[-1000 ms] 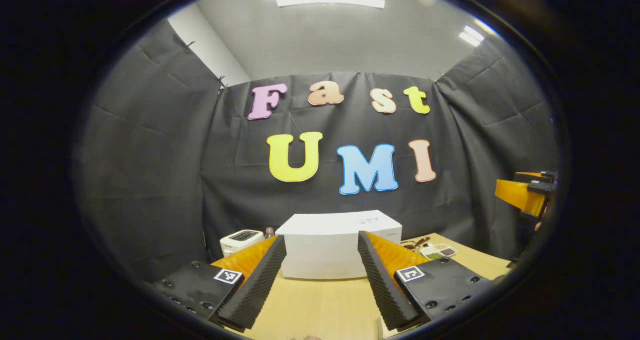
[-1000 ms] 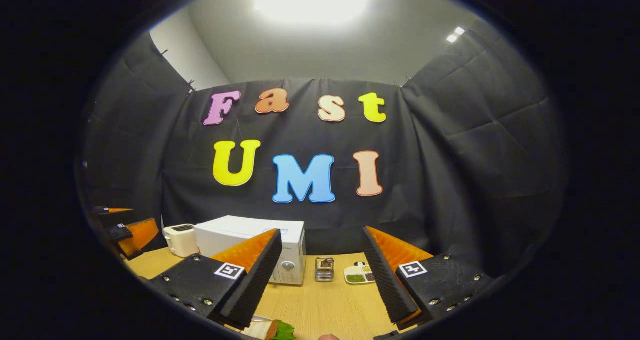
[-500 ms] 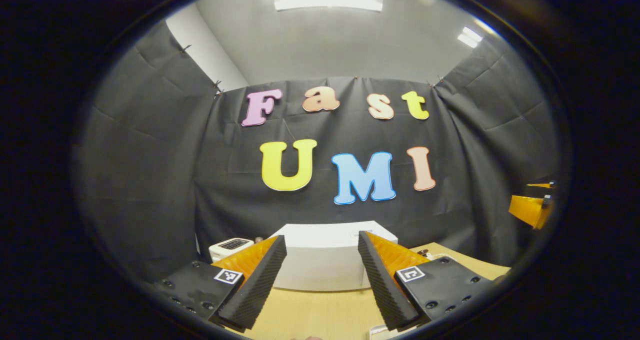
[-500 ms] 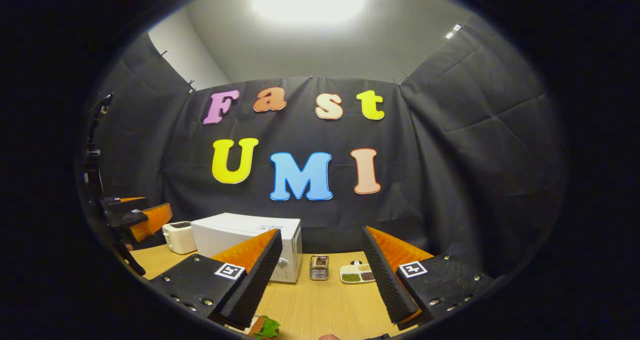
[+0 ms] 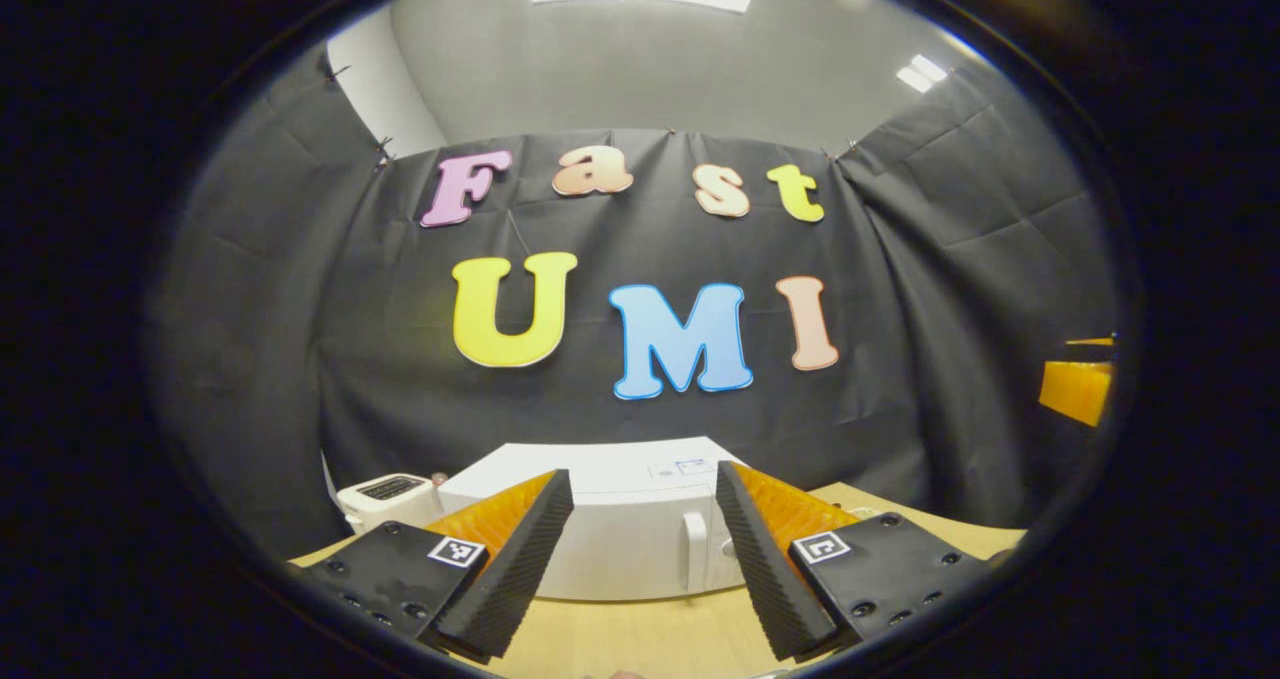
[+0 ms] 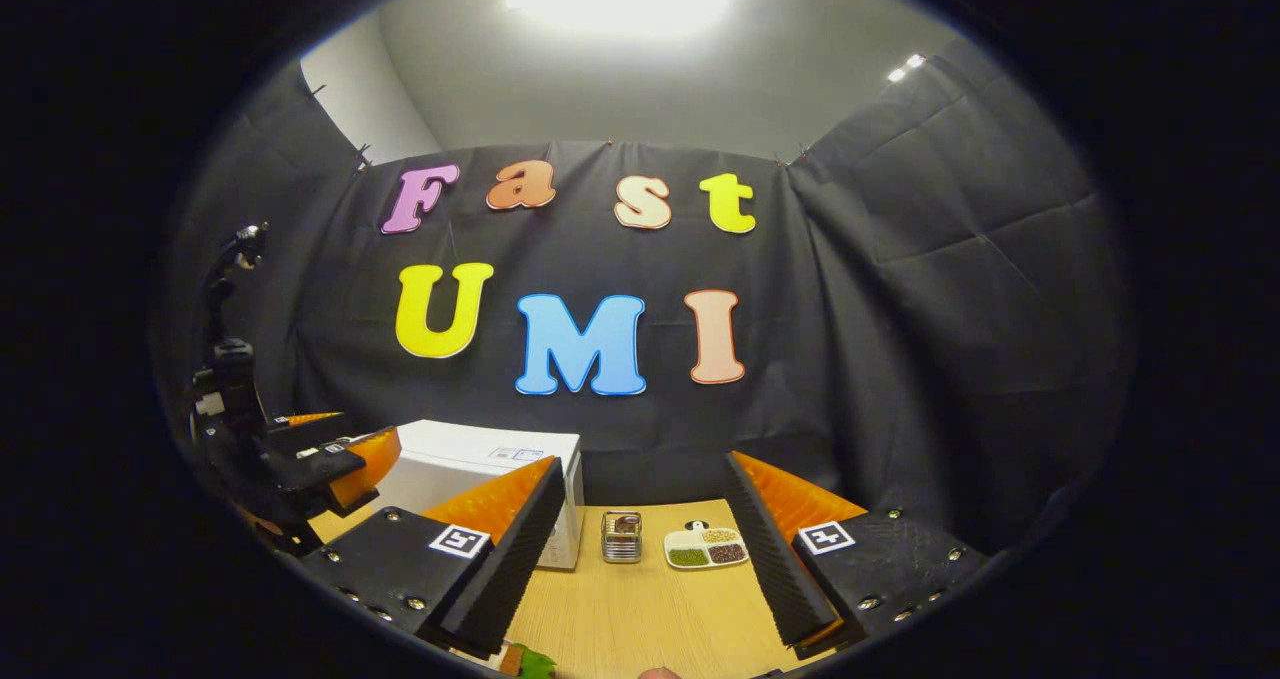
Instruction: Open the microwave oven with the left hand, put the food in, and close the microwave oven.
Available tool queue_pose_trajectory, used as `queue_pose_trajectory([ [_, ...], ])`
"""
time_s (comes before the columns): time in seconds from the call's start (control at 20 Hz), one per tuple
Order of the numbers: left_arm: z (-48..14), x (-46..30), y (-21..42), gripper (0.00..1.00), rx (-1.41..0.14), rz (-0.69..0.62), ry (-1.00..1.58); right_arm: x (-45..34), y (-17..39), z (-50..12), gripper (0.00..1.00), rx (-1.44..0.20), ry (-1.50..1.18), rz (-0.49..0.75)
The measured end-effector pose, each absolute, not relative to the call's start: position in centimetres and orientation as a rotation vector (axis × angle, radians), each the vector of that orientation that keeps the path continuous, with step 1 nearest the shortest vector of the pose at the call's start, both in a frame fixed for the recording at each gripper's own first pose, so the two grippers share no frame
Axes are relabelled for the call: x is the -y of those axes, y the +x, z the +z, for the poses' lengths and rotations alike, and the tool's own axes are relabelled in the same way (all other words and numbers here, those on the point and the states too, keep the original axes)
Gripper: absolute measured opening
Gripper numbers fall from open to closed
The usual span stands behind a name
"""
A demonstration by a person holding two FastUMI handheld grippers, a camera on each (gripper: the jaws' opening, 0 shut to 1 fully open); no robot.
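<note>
Microwave (image 5: 620,529) sitting dead ahead of left gripper (image 5: 640,559), door handle (image 5: 693,551) upright between wide-spread fingers, not yet touching; nearer than right gripper (image 6: 640,559), also gaping empty.

Left gripper (image 5: 640,569): two wedge-shaped fingers (image 5: 515,564) with ribbed, saw-tooth inner faces, each on a flat black plate (image 5: 385,574) with round screw heads and one square black-and-white marker tag (image 5: 457,551). Right gripper (image 6: 640,559): same build, ribbed wedges, black screwed plates (image 6: 885,564), square tags (image 6: 459,541). In the right gripper view the left gripper's body at the left edge carries a black upright mount (image 6: 225,349).
</note>
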State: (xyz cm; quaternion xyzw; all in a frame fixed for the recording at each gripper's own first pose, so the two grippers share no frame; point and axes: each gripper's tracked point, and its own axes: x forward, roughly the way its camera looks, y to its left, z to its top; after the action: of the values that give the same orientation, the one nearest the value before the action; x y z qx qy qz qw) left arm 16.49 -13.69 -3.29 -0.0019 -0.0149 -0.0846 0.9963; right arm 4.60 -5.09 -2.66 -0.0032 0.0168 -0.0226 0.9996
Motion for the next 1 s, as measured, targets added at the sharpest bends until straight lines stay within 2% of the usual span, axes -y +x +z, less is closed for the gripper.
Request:
queue_pose_trajectory([
  [0.5,-11.3,18.5,25.5,0.96,-0.083,-0.278,-0.003,5.7,6.0,-3.6,0.96,-0.083,-0.047,-0.163],
  [0.95,-21.8,22.3,29.6,0.96,-0.273,-0.305,0.065,7.2,6.0,-4.7,0.96,-0.132,-0.071,-0.264],
  [1.0,-22.5,22.2,30.0,0.94,-0.289,-0.299,0.069,7.1,6.1,-4.8,0.96,-0.132,-0.066,-0.266],
])
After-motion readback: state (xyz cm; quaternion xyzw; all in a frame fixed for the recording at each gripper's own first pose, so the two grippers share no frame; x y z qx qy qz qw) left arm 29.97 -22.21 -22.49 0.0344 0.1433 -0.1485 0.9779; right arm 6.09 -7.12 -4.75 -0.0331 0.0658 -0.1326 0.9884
